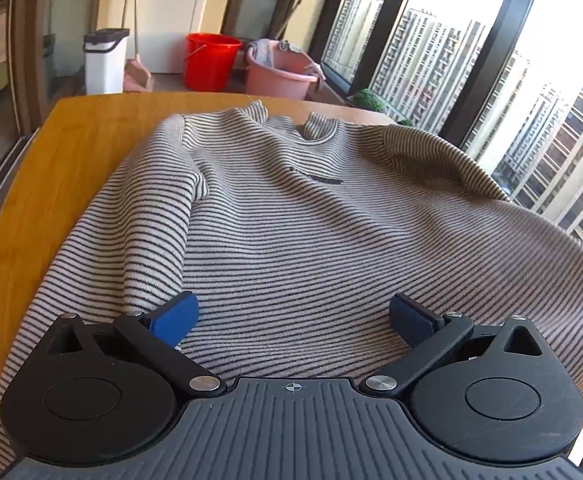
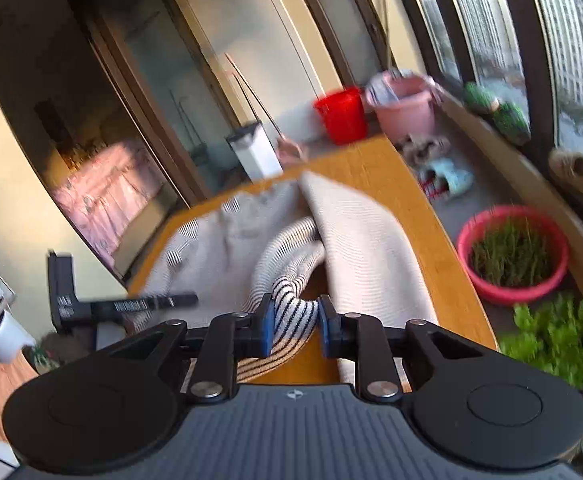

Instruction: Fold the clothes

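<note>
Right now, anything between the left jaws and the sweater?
Nothing visible. The left gripper hangs open directly over the striped sweater, bare fabric between its jaws. The right gripper is shut on a sweater edge.

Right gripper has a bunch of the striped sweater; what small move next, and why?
Probably carry the pinched sleeve inward across the striped sweater: the right gripper is shut on it, while the left gripper hovers open over the hem.

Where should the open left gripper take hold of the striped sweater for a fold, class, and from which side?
Left gripper hovers open over the striped sweater. Probably best to grip the left sleeve at its outer edge, coming from the left over bare table: there the edge lies free. The right gripper already pinches striped fabric.
</note>
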